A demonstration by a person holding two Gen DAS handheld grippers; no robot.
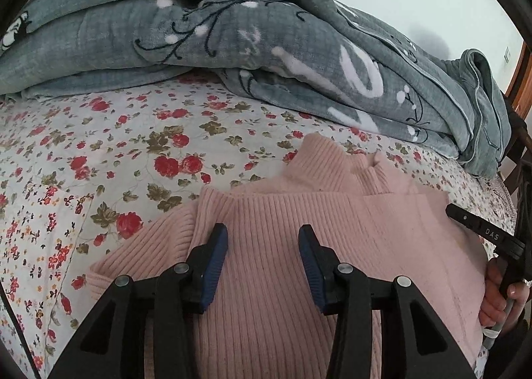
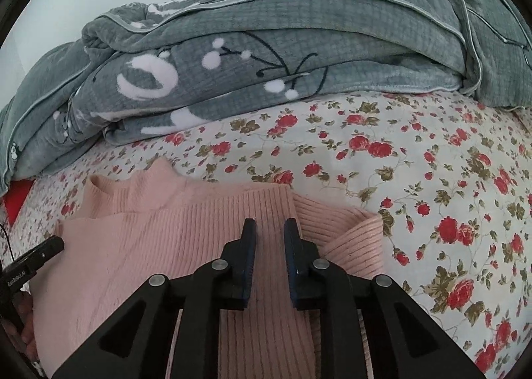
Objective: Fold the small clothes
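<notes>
1. Two hand-held grippers hang over one pink ribbed sweater (image 1: 299,246) spread on a floral bedsheet (image 1: 99,152), with a heaped grey-green blanket (image 1: 199,29) behind it at the far side of the bed.
2. Where the garment lies: the high collar (image 1: 319,159) points toward the blanket, and both sleeves look already turned in over the body — the left one (image 1: 156,246) angled across under the left tool, the right one (image 2: 345,229) lying beside the right tool.
3. Left gripper (image 1: 262,259): the jaws stand partly apart over the ribbed chest. No cloth runs between the blue pads (image 1: 216,266), so it holds nothing.
4. Right gripper (image 2: 269,256): the jaws stand close together with a slim gap left. The sweater shows through that gap but seems to lie flat below the pads rather than pinched, so I judge it empty-handed too.
5. Each wrist view catches the other tool at its edge, along with the person's hand (image 1: 498,292) on the handle.
6. Step in hand, as I read it: the sleeve folds look done and the lengthwise fold of the body has not begun — both tools are poised over the sweater between folds.
7. The next move probably calls for:
   - getting hold of the hem edge nearest the person, which is below both views and cannot be seen;
   - pinching all layers, sleeves included, so they do not slip out;
   - lifting both corners evenly and carrying them toward the collar.
</notes>
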